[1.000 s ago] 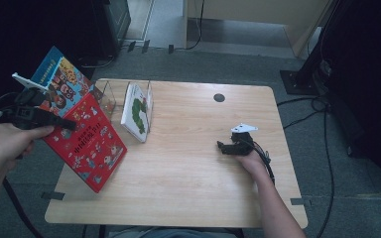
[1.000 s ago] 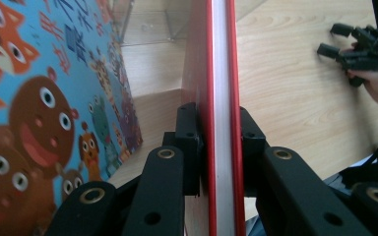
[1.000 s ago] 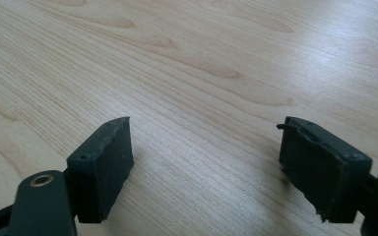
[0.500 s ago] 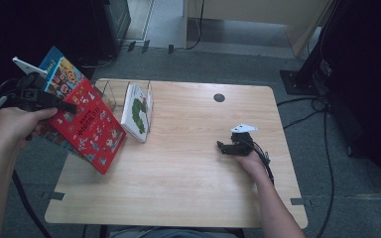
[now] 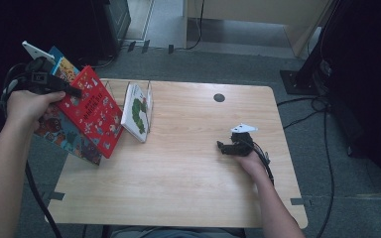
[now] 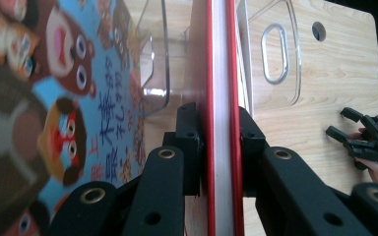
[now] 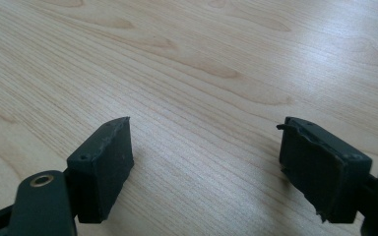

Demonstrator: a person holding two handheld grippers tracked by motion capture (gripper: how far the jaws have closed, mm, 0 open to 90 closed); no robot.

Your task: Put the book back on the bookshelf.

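My left gripper (image 5: 75, 92) is shut on the edge of a red picture book (image 5: 95, 118), which it holds tilted above the table's left end. In the left gripper view both pads clamp the red book (image 6: 221, 73) across its covers and white pages, with the gripper (image 6: 221, 135) centred on it. A blue book with cartoon bears (image 5: 64, 133) lies just behind the red one, outside the jaws; what bears it I cannot tell. My right gripper (image 5: 222, 147) rests on the table at the right, open, with bare wood between its jaws (image 7: 206, 162).
A clear plastic book rack (image 5: 110, 85) stands at the table's far left, with a white book showing a green caterpillar (image 5: 138, 111) leaning in it. The wooden table (image 5: 188, 198) has a round cable hole (image 5: 219, 97). Cables trail on the floor at the right.
The left hand has carried the red book up and toward the far side, near the rack. The right hand and its gripper have stayed still.
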